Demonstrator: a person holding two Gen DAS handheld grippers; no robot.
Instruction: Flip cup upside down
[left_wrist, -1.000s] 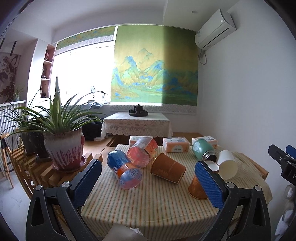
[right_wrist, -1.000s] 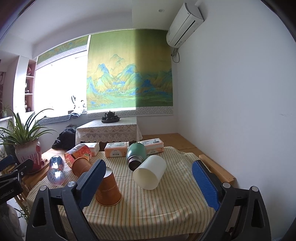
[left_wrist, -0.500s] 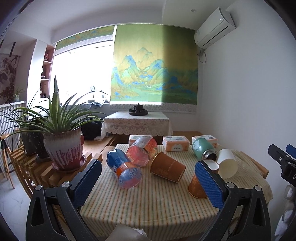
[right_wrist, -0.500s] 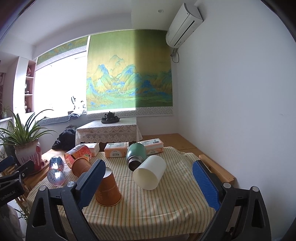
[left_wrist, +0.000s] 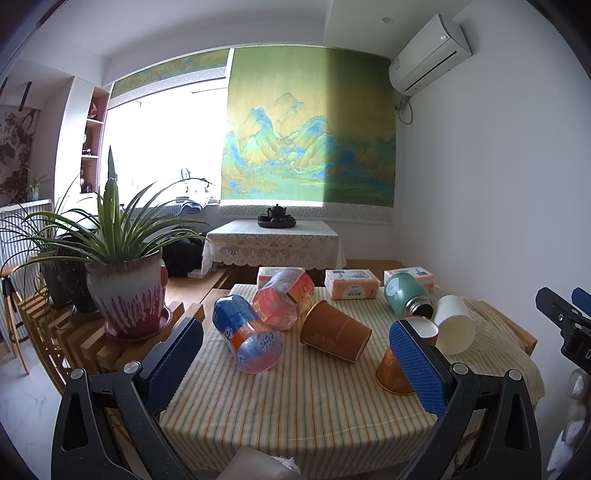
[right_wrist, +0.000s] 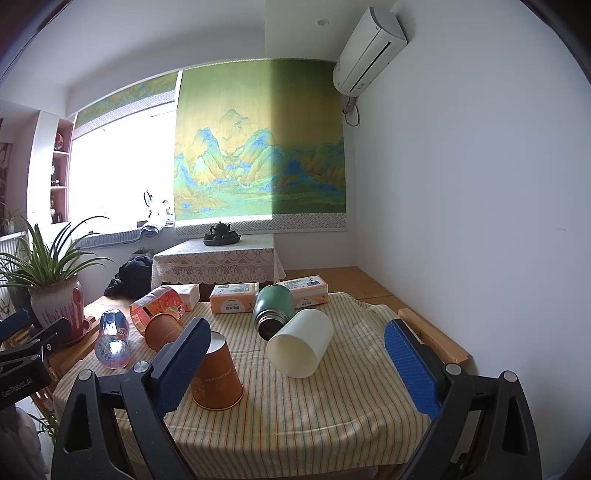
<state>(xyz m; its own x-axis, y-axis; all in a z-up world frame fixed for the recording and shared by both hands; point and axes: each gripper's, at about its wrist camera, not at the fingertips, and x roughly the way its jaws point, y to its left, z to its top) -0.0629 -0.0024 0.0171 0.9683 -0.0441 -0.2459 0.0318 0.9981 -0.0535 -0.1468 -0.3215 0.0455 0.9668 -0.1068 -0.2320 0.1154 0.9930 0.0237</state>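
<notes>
An orange paper cup (right_wrist: 217, 373) stands upside down on the striped tablecloth (right_wrist: 295, 417); it also shows in the left wrist view (left_wrist: 394, 369). A second orange cup (left_wrist: 332, 330) (right_wrist: 162, 330) lies on its side. A white cup (right_wrist: 301, 341) (left_wrist: 455, 326) lies on its side, mouth toward me. A green flask (right_wrist: 272, 308) (left_wrist: 406, 297) lies beside it. My left gripper (left_wrist: 295, 369) is open and empty above the near table edge. My right gripper (right_wrist: 299, 369) is open and empty, short of the white cup.
A blue plastic bottle (left_wrist: 247, 338) and an orange-red one (left_wrist: 282, 299) lie on the table's left part. Several tissue packs (left_wrist: 351, 282) line the far edge. A potted plant (left_wrist: 125, 291) stands on a wooden rack at left. A wall is close on the right.
Both grippers have drifted only slightly; the view is nearly the same. No cup has moved.
</notes>
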